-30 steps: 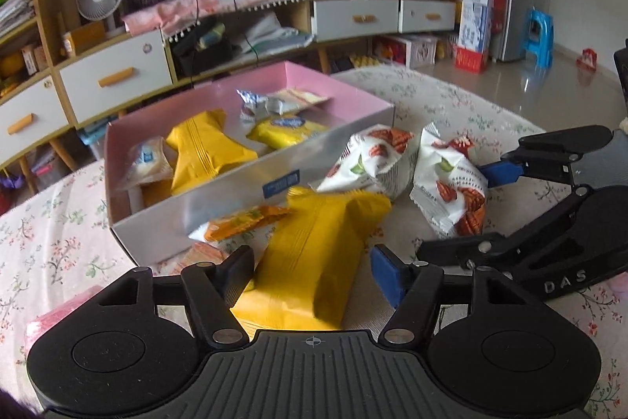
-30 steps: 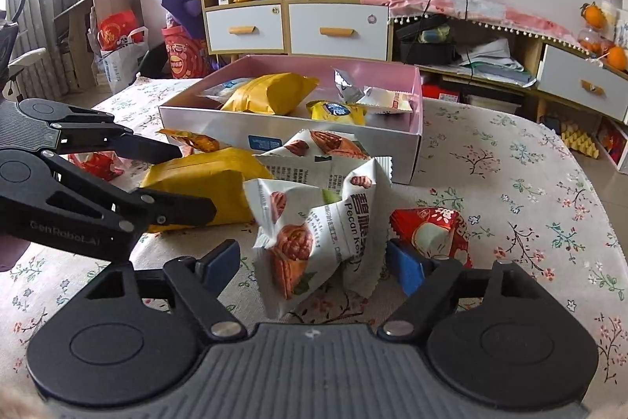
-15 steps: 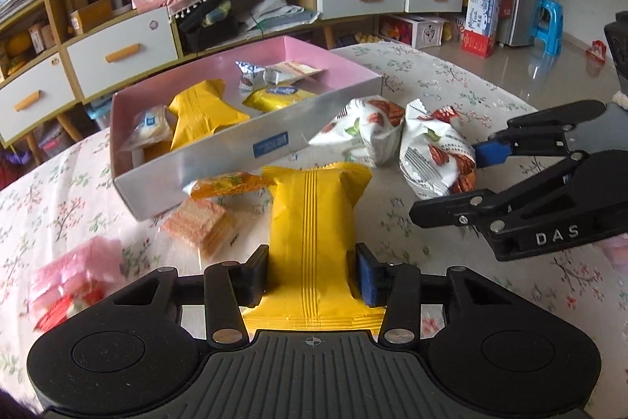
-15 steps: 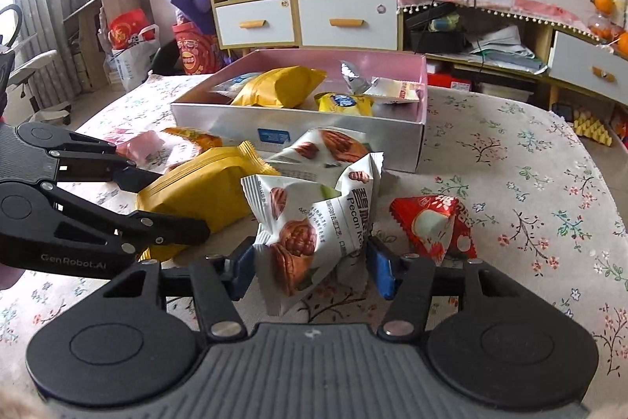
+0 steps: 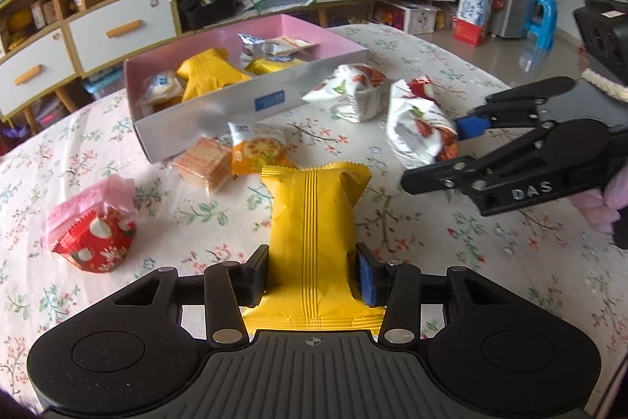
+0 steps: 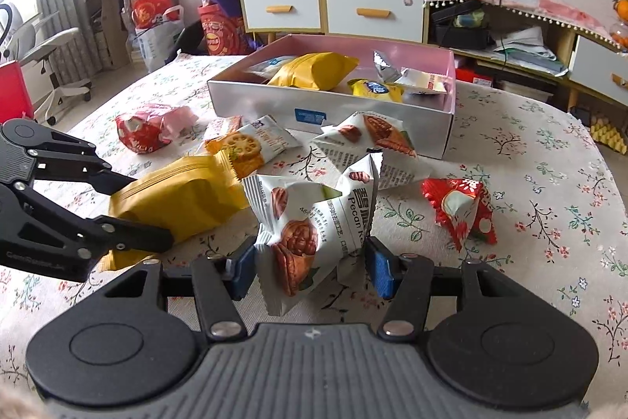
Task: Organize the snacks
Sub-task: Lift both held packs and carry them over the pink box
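Note:
My left gripper (image 5: 312, 279) is shut on a yellow snack packet (image 5: 314, 214) and holds it above the table; the packet also shows in the right wrist view (image 6: 184, 199). My right gripper (image 6: 310, 271) is shut on a white pecan packet (image 6: 310, 218), which also shows in the left wrist view (image 5: 420, 134). The pink box (image 5: 251, 105) stands beyond both, with several snacks inside. A second pecan packet (image 6: 373, 144) lies in front of the box.
On the flowered tablecloth lie a red packet (image 6: 461, 207) at the right, a red-and-pink packet (image 5: 94, 226) at the left, an orange cracker packet (image 5: 257, 152) and a wafer packet (image 5: 206, 165). Drawers and shelves stand behind the table.
Both grippers have closed on their packets and lifted them up and back from the box. More of the table and the loose snacks now show.

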A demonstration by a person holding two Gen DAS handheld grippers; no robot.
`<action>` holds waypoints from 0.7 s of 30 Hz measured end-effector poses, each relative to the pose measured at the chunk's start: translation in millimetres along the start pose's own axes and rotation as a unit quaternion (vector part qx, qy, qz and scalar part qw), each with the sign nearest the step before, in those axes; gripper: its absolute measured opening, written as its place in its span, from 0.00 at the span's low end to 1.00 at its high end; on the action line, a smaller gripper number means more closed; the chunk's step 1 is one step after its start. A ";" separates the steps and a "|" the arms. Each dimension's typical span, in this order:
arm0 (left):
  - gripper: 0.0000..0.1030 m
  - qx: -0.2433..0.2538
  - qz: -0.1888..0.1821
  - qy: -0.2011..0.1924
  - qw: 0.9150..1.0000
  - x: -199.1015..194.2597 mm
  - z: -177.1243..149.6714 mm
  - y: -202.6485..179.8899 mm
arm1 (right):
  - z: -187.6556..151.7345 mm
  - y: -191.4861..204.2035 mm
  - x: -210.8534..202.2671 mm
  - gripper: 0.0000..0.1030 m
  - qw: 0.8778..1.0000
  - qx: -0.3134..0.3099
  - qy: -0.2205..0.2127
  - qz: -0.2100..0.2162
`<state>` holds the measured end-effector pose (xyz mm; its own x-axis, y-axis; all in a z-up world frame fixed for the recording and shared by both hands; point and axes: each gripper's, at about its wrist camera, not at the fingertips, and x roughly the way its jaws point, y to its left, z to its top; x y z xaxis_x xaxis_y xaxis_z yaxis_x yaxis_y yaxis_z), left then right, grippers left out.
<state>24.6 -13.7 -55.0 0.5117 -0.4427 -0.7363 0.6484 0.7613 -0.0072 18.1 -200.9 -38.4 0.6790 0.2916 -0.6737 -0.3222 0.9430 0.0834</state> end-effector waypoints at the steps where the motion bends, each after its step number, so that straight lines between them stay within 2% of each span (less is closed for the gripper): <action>1: 0.43 -0.001 -0.004 -0.003 1.000 -1.3 -0.4 0.1 | 0.7 0.5 0.6 0.52 1.000 -0.001 0.001 -0.001; 4: 0.47 -0.003 -0.015 -0.012 1.000 -2.0 2.9 -1.3 | 2.0 3.2 1.1 0.52 1.000 0.000 0.003 -0.002; 6: 0.54 -0.003 -0.017 -0.013 1.000 0.6 5.7 -3.0 | 3.0 4.5 2.2 0.52 1.000 -0.001 0.004 -0.001; 9: 0.54 -0.005 -0.009 -0.001 1.000 9.0 9.3 -5.1 | 2.8 5.8 2.8 0.52 1.000 -0.004 0.005 -0.002; 13: 0.49 -0.007 0.009 0.013 1.000 12.6 11.0 -9.6 | 1.8 5.3 2.0 0.52 1.000 -0.003 0.005 0.000; 14: 0.43 -0.009 0.012 0.012 1.000 12.1 11.2 -9.6 | 1.8 5.4 1.9 0.52 1.000 -0.003 0.005 -0.001; 17: 0.38 -0.027 0.015 0.009 0.999 9.6 12.4 -6.2 | 1.8 5.4 0.6 0.49 1.000 -0.003 0.003 -0.002; 21: 0.37 -0.044 0.027 0.005 0.999 4.9 15.3 -2.4 | 5.1 6.2 -3.1 0.45 1.000 0.000 0.001 0.001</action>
<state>34.2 -25.0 -48.2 0.5387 -0.3958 -0.7437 0.5673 0.8231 -0.0271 17.3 -195.1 -32.1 0.6771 0.2939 -0.6746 -0.3238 0.9423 0.0854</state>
